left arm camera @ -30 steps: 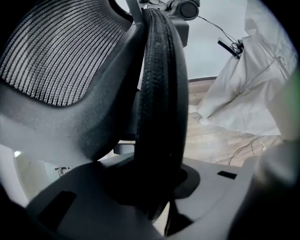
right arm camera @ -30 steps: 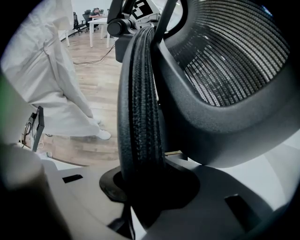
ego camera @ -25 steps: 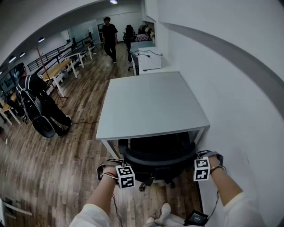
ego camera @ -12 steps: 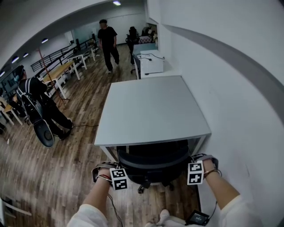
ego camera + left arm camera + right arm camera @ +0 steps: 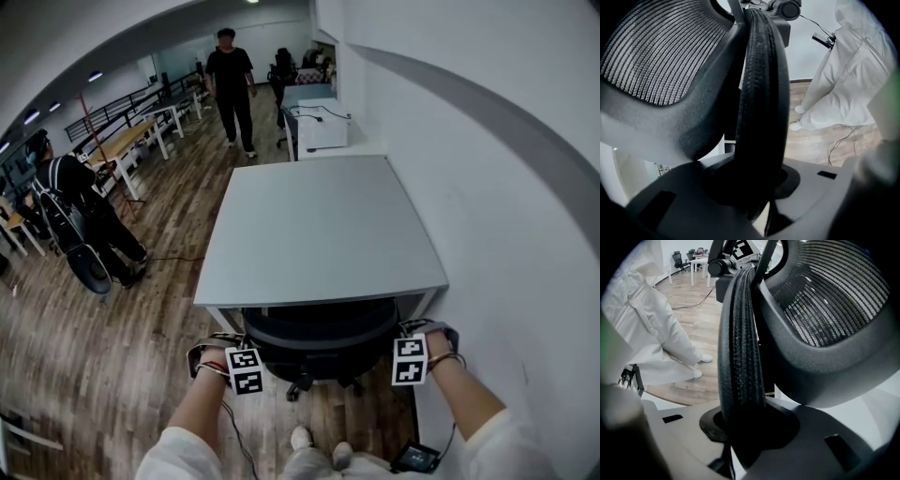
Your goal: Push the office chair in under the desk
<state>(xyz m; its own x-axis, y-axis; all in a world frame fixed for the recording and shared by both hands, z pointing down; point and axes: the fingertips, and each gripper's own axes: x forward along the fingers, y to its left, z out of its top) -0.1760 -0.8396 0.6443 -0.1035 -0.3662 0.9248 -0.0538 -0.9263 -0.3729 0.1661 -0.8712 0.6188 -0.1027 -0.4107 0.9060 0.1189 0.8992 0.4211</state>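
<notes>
The black mesh office chair (image 5: 319,336) stands with its seat under the front edge of the grey desk (image 5: 319,220); only its backrest and part of its base show. My left gripper (image 5: 240,345) grips the backrest's left edge and my right gripper (image 5: 405,332) grips its right edge. In the left gripper view the padded backrest rim (image 5: 759,93) runs down between the jaws of the left gripper (image 5: 754,187), which are shut on it. The right gripper view shows the same rim (image 5: 740,343) clamped in the right gripper (image 5: 747,427).
A white wall (image 5: 487,187) runs close along the desk's right side. Beyond the desk is another desk with a white box (image 5: 319,127). A person (image 5: 230,80) walks at the back, another with a backpack (image 5: 75,216) stands at left. My feet (image 5: 317,450) are behind the chair.
The chair has rolled further under the desk, with both grippers moving forward along with it. The person at the back has walked nearer.
</notes>
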